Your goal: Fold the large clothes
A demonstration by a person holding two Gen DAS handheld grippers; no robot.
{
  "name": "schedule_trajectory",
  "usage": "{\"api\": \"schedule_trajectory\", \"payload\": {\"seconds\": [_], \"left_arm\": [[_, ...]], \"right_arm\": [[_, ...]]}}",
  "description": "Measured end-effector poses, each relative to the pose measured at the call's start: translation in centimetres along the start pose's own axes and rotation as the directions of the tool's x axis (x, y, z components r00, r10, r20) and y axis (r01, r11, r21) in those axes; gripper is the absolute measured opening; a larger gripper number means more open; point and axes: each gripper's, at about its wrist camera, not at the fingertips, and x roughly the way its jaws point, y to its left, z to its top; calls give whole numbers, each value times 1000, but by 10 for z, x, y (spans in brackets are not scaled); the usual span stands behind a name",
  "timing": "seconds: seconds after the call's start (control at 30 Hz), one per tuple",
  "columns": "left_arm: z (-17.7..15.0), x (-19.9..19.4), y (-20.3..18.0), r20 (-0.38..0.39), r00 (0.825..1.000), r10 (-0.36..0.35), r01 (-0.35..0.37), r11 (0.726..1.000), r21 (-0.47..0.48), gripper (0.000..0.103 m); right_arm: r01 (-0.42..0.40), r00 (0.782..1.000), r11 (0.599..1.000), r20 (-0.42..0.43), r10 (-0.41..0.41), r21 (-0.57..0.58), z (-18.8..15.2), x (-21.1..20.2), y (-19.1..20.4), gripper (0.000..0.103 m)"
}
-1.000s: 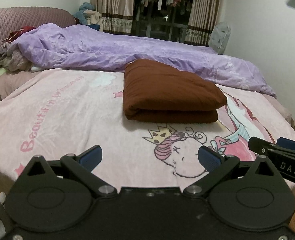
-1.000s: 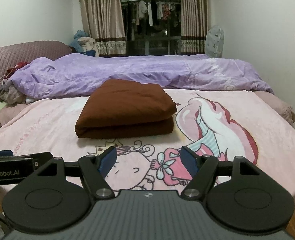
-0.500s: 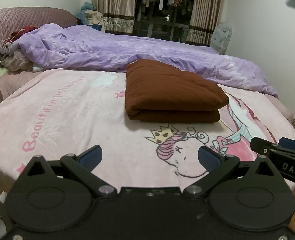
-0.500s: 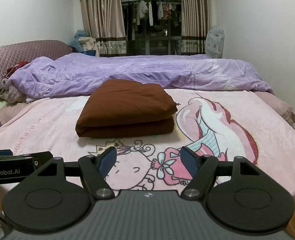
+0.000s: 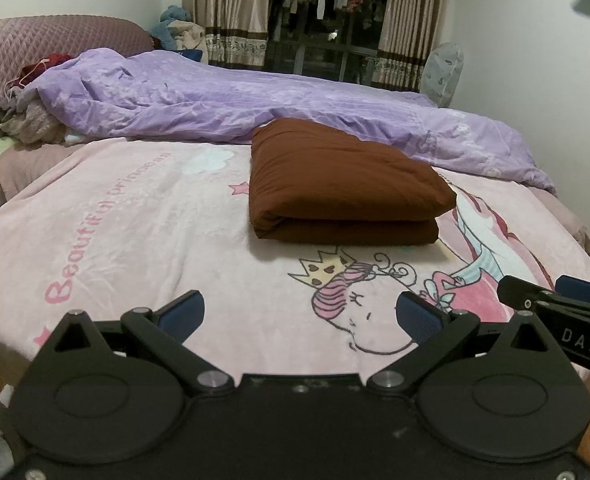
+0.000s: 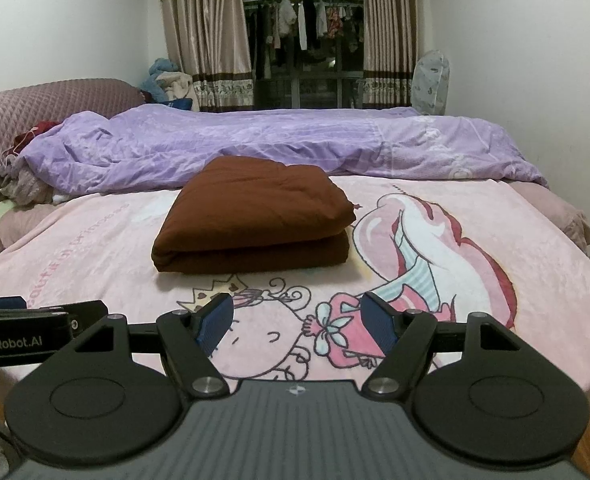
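Pink blanket [image 6: 495, 240]: folded brown garment [image 6: 255, 216], underside hidden; both grippers spread.

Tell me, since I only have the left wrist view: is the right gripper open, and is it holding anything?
Observer: In the right wrist view, the right gripper is open and empty, above the near end of the pink blanket.
Operator: Is it touching the folded clothing?
Observer: No. The brown garment lies folded farther up the bed, apart from both blue pads.
Operator: Where is my left gripper from there?
Observer: The left gripper shows side-on at that view's left edge, with GenRobot.AI lettering on its body.
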Motion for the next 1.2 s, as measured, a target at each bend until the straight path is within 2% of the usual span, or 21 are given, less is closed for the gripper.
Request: {"api": "schedule_trajectory", "payload": {"seconds": [1.2], "left_arm": [[0, -2, -2, 3, 1000, -5, 5, 1000, 22, 103]], "right_arm": [[3, 1000, 1000, -8, -3, 4, -2, -1, -2, 85]]}}
